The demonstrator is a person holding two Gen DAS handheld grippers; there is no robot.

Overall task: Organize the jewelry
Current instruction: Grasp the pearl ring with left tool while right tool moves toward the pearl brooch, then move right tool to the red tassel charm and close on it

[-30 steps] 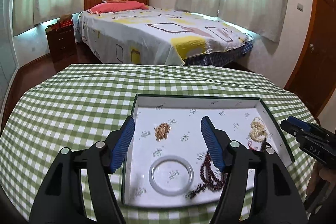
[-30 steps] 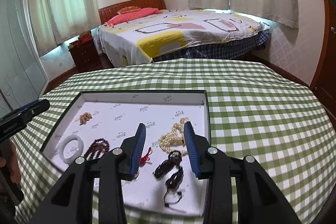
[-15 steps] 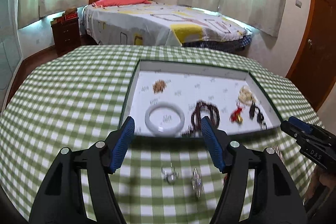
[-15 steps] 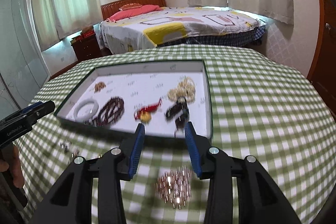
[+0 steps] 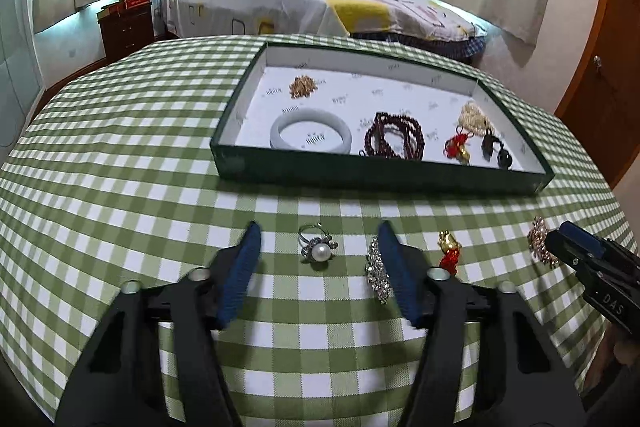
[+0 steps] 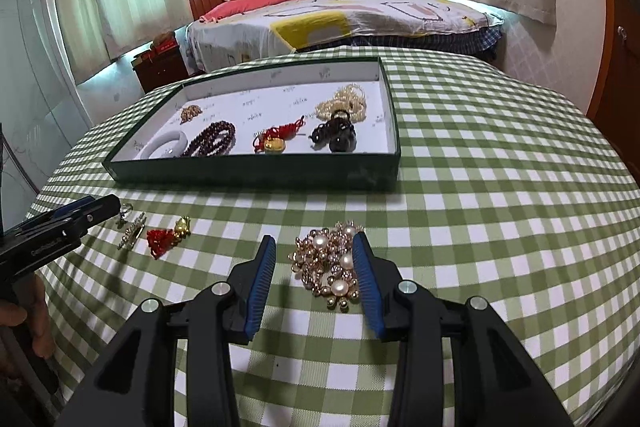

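Green-and-white checked cloth (image 5: 120,187) covers the table; a dark green tray (image 5: 360,169) with a white floor is set on it, beyond both grippers. Inside the tray are seen a gold chain pile (image 5: 303,85), white bangle (image 5: 310,134), dark red bead strand (image 5: 394,139), red-and-gold charm (image 5: 458,148), black pendant (image 5: 496,151) and pearl strand (image 5: 474,115).

Left gripper (image 5: 318,247): jaws spread wide, nothing held. A pearl ring (image 5: 318,249) lies on the cloth between the fingers, untouched; a crystal brooch (image 5: 378,273) lies just inside the right finger.

Right gripper (image 6: 314,259): jaws wide, nothing gripped. A gold-and-pearl cluster (image 6: 330,267) lies between the fingers, close against the right pad; contact cannot be told.

A second red-tassel gold charm (image 6: 166,237) lies on the cloth between the two grippers.
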